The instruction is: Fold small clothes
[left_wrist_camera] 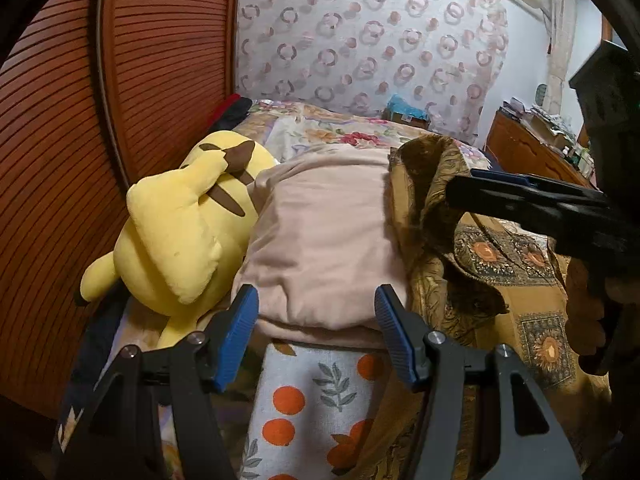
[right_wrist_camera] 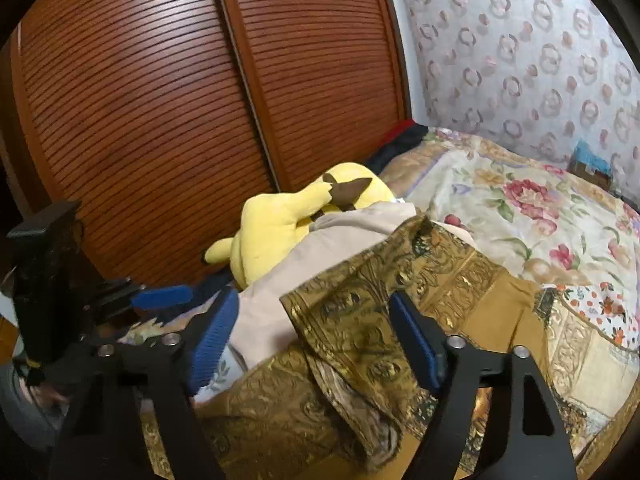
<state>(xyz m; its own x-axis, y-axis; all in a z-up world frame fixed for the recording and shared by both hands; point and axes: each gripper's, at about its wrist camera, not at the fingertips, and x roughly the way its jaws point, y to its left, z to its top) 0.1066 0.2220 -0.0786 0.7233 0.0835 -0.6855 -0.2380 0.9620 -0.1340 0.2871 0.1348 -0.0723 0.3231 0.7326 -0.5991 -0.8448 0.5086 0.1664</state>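
Here both the left gripper and right gripper gape, jaws spread, beside the yellow plush toy; the olive-gold patterned garment overlaps the folded beige cloth; no writing is legible.

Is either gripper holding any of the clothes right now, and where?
Nothing is held. The left gripper and right gripper are both open, above the pink cloth and gold patterned garment.

No text, label, brand, number or sign can be read in either view. The small cardboard box with blue wrapping far ahead of the left claw carries a pale sticker, but it is too small and blurred to make out. The cluttered papers and bottles on the brown wooden dresser, ahead and to the right of that claw, show no legible print either.
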